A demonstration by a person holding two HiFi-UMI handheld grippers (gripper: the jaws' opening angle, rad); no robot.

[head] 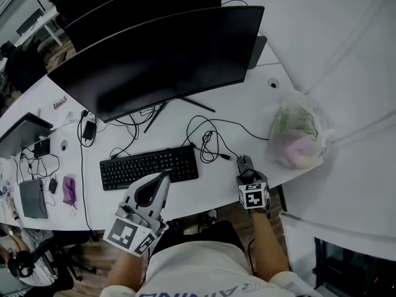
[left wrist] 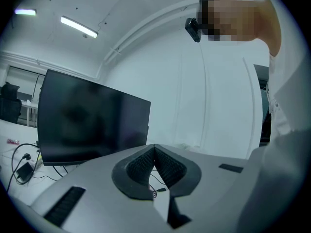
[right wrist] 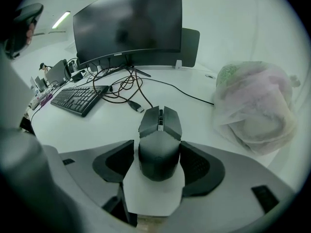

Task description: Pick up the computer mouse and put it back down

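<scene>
The right claw (right wrist: 157, 147) has its two jaws pressed against the sides of the computer mouse (head: 245, 163), gripping it by the rear half, with the buttons and wheel pointing away toward the far side. The mouse sits low over the white table (head: 244, 101) near its near edge; from here I can't quite tell whether it rests on the surface or is a hair off it. Just left of it lies a loose coil of black cable (head: 210, 142), and further left the black keyboard (head: 150, 166). To the right, near the mouse but apart from it, a crumpled plastic bag (head: 296, 132) slumps on the table. A wide dark monitor (head: 161, 57) stands at the far side. The left claw (left wrist: 154, 149) is closed with nothing in it, its ribbed pads meeting at the tips, held up over the near edge by the keyboard and aimed toward the monitor.
</scene>
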